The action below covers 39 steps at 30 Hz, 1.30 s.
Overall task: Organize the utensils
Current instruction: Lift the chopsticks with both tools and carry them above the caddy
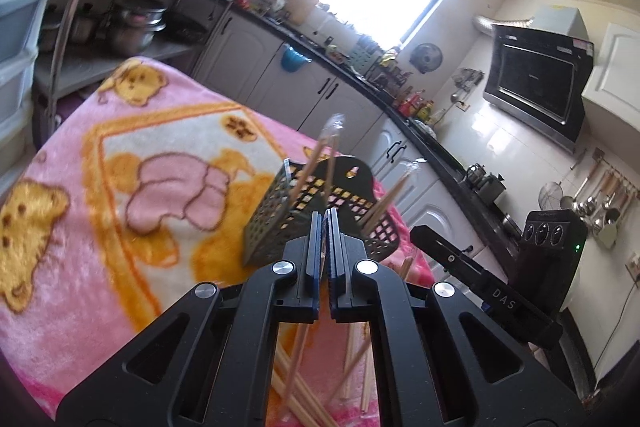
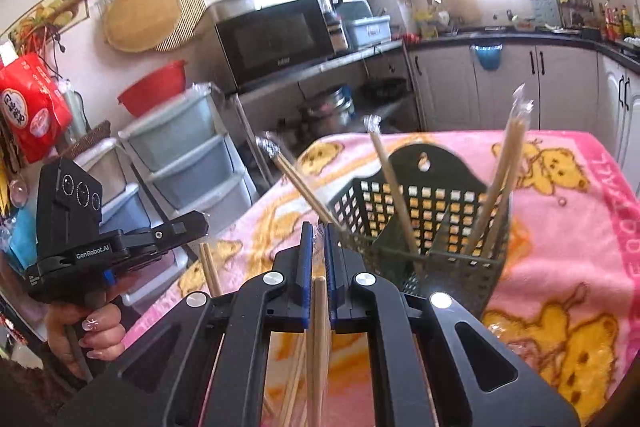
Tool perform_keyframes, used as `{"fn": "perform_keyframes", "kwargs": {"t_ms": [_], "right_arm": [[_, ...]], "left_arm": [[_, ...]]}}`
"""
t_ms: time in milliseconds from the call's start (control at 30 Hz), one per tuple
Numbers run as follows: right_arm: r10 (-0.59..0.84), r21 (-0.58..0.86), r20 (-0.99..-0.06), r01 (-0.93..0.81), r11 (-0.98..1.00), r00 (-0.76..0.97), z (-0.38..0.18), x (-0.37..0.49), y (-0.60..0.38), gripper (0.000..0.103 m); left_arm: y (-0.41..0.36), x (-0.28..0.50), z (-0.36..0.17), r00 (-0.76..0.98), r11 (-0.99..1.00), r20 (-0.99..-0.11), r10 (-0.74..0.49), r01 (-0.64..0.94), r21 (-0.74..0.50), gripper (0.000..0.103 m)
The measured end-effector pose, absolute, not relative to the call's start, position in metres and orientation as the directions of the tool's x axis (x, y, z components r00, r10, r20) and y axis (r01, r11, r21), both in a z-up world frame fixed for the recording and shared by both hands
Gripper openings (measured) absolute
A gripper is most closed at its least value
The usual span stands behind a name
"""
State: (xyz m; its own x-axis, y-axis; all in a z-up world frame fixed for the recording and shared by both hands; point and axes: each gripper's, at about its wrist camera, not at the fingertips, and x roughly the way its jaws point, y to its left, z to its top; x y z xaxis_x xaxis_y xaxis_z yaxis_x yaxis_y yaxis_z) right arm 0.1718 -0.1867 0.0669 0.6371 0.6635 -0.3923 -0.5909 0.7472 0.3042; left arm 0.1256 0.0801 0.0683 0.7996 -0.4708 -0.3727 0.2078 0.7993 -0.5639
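A black lattice utensil basket (image 2: 424, 211) stands on a pink bear-print blanket (image 2: 560, 267); it also shows in the left wrist view (image 1: 320, 211). Several wrapped wooden chopsticks (image 2: 496, 179) stand in it. My right gripper (image 2: 318, 227) is shut on a wrapped chopstick pair (image 2: 300, 187) that slants up to the left, just left of the basket. My left gripper (image 1: 325, 215) is shut with nothing between its pads, close in front of the basket. Loose chopsticks (image 1: 304, 387) lie on the blanket under it.
The left hand-held gripper body (image 2: 80, 239) shows at the left of the right wrist view. Beyond the blanket stand grey drawers (image 2: 188, 155), a microwave (image 2: 276, 43) on a metal rack and kitchen cabinets (image 2: 520, 83).
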Motion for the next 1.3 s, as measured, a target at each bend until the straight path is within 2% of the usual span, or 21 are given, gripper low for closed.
{"fn": "perform_keyframes", "kwargs": {"t_ms": [733,1300], "right_arm": [[0.607,0.32,-0.216,-0.531,0.784,0.765,0.104,0.131,-0.257,0.005],[0.55,0.295,-0.127,-0.498,0.815,0.825,0.128,0.121,-0.289,0.005]], "left_arm": [[0.02,0.134,0.109,0.762,0.776,-0.304,-0.571,0.381,-0.502,0.001],[-0.012,0.152,0.153,0.755,0.746,-0.213,-0.62,0.484,-0.458,0.001]]}}
